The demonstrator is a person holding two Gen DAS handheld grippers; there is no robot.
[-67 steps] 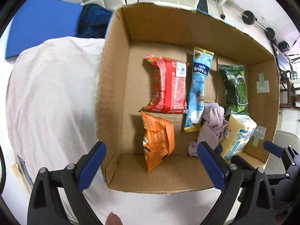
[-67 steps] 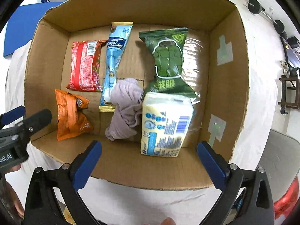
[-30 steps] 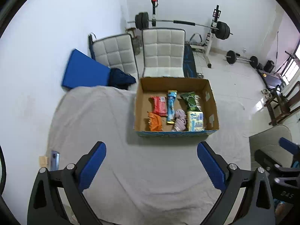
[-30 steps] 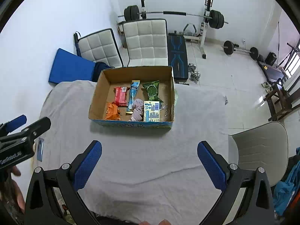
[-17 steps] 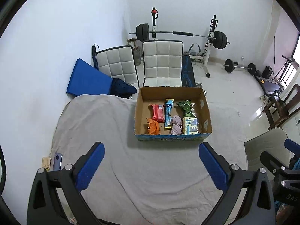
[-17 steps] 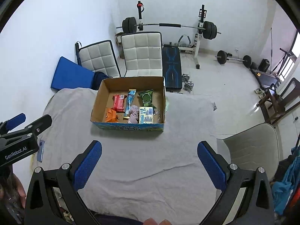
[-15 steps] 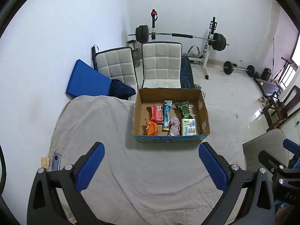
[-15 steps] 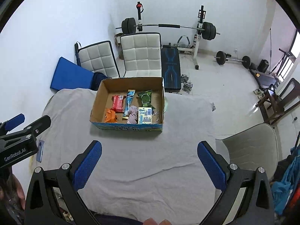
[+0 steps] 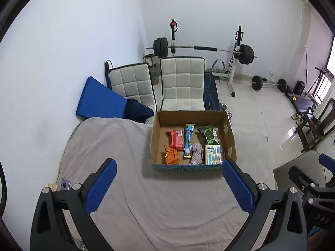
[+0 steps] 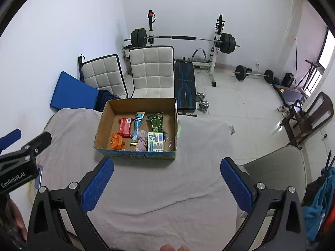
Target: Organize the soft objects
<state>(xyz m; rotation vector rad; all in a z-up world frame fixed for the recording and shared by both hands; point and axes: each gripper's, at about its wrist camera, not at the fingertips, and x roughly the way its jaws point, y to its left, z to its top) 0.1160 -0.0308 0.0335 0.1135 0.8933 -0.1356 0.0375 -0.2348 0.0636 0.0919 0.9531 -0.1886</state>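
An open cardboard box (image 9: pixel 156 138) (image 10: pixel 100 123) sits on a grey-covered table. Inside lie a red packet (image 9: pixel 176 139) (image 10: pixel 125 127), an orange packet (image 9: pixel 171 155) (image 10: pixel 117 141), a blue stick pack (image 9: pixel 188 140) (image 10: pixel 137 126), a green bag (image 9: pixel 207 135) (image 10: pixel 155 122), a mauve cloth (image 9: pixel 196 153) (image 10: pixel 142 139) and a tissue pack (image 9: pixel 213 154) (image 10: pixel 155 141). My left gripper (image 9: pixel 169 185) and right gripper (image 10: pixel 166 183) are both open and empty, high above the table, well back from the box.
A phone (image 9: pixel 65 185) lies at the table's left edge. Two white chairs (image 9: pixel 182 83), a blue mat (image 9: pixel 98 102) and a barbell rack (image 9: pixel 199 49) stand behind the table. A grey chair (image 10: pixel 276 167) is at the right.
Both grippers have pulled far back and up from the box, which was close beneath them 2.2 s ago; over the last half second the view has barely shifted. Both stay open and empty.
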